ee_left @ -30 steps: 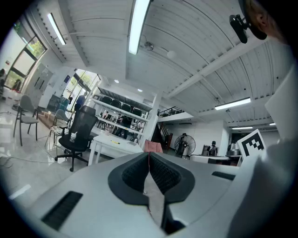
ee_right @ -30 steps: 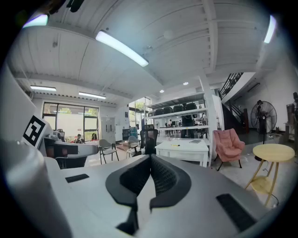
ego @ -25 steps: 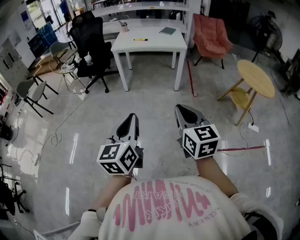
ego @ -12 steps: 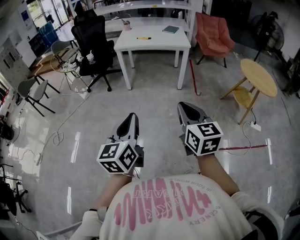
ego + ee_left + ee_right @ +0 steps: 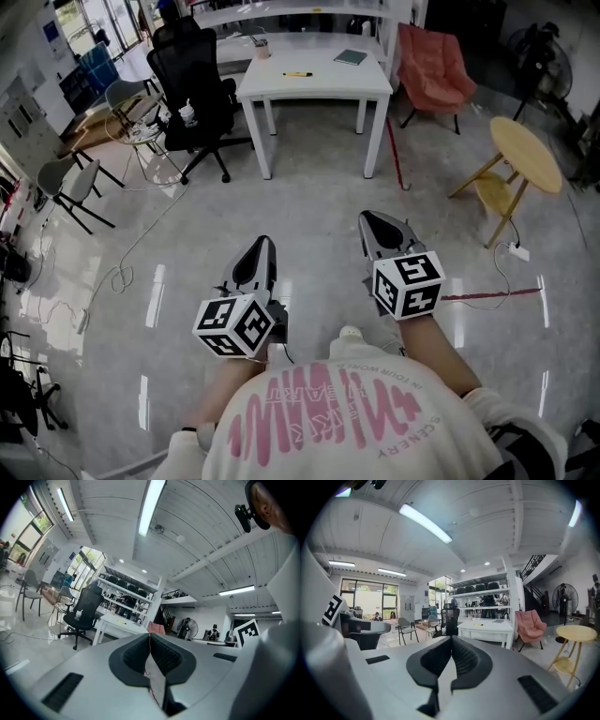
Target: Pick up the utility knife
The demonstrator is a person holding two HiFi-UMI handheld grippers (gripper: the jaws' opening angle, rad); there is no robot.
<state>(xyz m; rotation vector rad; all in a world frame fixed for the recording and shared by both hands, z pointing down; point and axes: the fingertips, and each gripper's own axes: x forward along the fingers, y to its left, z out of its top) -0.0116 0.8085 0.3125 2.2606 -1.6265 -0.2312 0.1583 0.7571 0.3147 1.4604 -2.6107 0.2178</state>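
The left gripper (image 5: 266, 243) and the right gripper (image 5: 367, 218) are being held side by side above the glossy floor (image 5: 309, 187), each with jaws pressed together on nothing. The utility knife (image 5: 298, 73), a small yellow thing, is being borne by the white table (image 5: 328, 82) at twelve o'clock, well apart from both.

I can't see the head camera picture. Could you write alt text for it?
From above, a person holds the left gripper and right gripper, both shut and empty, out over a glossy floor. Ahead stands a white table bearing a small yellow object, with a black office chair at its left and a pink armchair at its right.
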